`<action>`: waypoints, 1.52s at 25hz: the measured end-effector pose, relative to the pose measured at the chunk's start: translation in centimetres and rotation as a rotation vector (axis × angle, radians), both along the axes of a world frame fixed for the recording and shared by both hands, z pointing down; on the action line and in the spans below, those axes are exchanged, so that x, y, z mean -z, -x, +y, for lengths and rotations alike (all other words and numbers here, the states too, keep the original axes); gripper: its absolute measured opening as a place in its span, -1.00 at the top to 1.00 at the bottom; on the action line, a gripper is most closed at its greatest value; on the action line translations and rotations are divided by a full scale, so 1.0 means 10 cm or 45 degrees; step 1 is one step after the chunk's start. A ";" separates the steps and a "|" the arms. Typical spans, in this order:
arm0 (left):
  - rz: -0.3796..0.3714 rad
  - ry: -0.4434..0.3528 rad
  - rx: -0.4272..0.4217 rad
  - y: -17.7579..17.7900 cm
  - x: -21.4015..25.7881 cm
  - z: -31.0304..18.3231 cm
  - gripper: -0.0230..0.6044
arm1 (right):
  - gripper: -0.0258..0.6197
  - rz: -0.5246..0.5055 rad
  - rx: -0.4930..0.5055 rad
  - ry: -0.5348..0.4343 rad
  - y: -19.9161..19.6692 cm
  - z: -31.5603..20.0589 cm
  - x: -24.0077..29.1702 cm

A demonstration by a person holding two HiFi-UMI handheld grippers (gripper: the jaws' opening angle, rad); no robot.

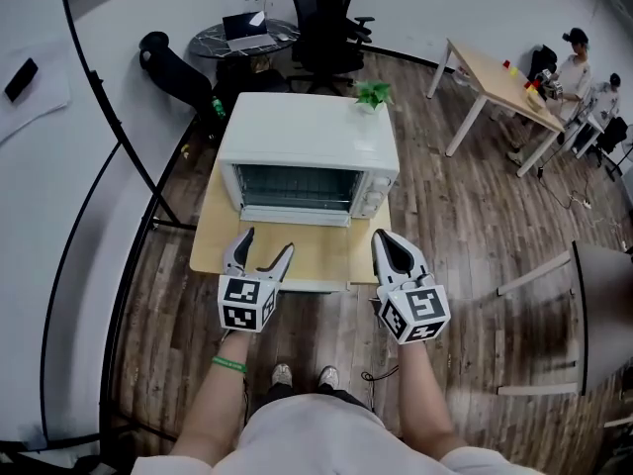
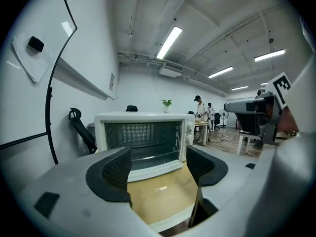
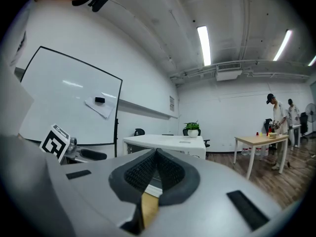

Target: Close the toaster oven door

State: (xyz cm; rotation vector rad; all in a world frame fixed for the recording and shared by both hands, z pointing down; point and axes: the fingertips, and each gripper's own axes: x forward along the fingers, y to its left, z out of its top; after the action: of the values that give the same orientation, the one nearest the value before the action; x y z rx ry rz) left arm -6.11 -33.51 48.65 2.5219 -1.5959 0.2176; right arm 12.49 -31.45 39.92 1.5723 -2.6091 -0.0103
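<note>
The toaster oven [image 1: 309, 142] sits at the back of a small table [image 1: 213, 248], its door [image 1: 297, 215] folded down toward the front. A potted plant [image 1: 373, 94] stands on the oven's rear right corner. Over the table's near edge, the left gripper [image 1: 268, 241] hovers before the door, the right gripper [image 1: 382, 237] beside it to the right. An office chair [image 1: 326, 18] stands behind the table.

I had bright, even light throughout, coming from the ceiling strip lights [image 2: 169, 39] that showed in both gripper views. From the head view the top of the toaster oven [image 1: 307, 132] looked nearly washed out, and a small glare patch sat on the wooden table [image 2: 168, 201]. Shadows were soft. Both gripper views bent strongly and went dark at the corners. The near body of the left gripper [image 2: 158, 165] was blurred.
</note>
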 end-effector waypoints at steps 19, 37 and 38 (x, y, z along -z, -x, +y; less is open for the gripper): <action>-0.036 0.612 0.157 0.11 -2.19 0.66 -0.11 | 0.92 0.041 0.047 0.123 0.03 0.00 -0.41; 1.439 0.766 0.623 0.35 -2.78 0.77 -0.11 | 0.92 0.094 0.026 0.157 -0.10 0.02 -0.47; 1.487 0.767 0.629 0.34 -2.79 0.76 -0.11 | 0.92 0.098 0.025 0.160 -0.11 0.01 -0.47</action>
State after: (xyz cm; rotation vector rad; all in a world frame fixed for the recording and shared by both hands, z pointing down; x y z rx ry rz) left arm -9.55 -25.92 76.58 1.2539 -1.2489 -0.6178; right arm 13.55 -31.31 44.61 1.4751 -2.5134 0.0882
